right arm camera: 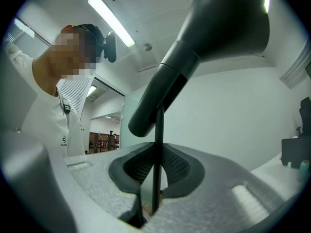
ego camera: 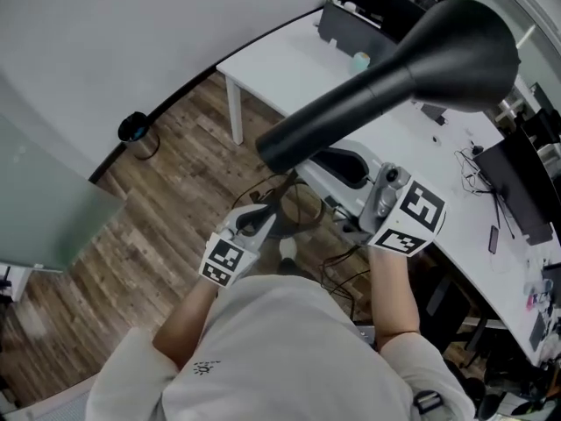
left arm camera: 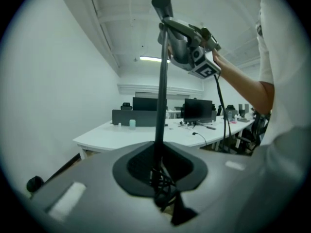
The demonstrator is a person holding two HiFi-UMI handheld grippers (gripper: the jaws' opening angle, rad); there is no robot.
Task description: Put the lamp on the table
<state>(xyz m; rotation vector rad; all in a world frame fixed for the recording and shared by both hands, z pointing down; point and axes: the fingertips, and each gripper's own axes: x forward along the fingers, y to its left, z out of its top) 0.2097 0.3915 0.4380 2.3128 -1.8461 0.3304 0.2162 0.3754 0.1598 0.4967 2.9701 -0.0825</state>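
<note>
A black lamp with a big cone-shaped head (ego camera: pixel 412 68) and a thin black pole is held in the air over the wood floor, beside the white table (ego camera: pixel 289 73). My left gripper (ego camera: pixel 252 224) is shut on the pole (left arm camera: pixel 161 106) low down. My right gripper (ego camera: pixel 372 207) is shut on the same pole higher up, just under the head. In the left gripper view the pole runs up from between the jaws to the right gripper (left arm camera: pixel 193 55). In the right gripper view the pole (right arm camera: pixel 158 154) stands between the jaws with the lamp head (right arm camera: pixel 209 47) tilted above. The lamp's base is not visible.
The long white table curves along the right and carries a black box (ego camera: pixel 355 23), a pale cup (ego camera: pixel 360 60), monitors and cables (ego camera: pixel 478 160). A black bin (ego camera: pixel 136 130) stands on the floor by the wall. A chair (ego camera: pixel 346 172) sits below the lamp.
</note>
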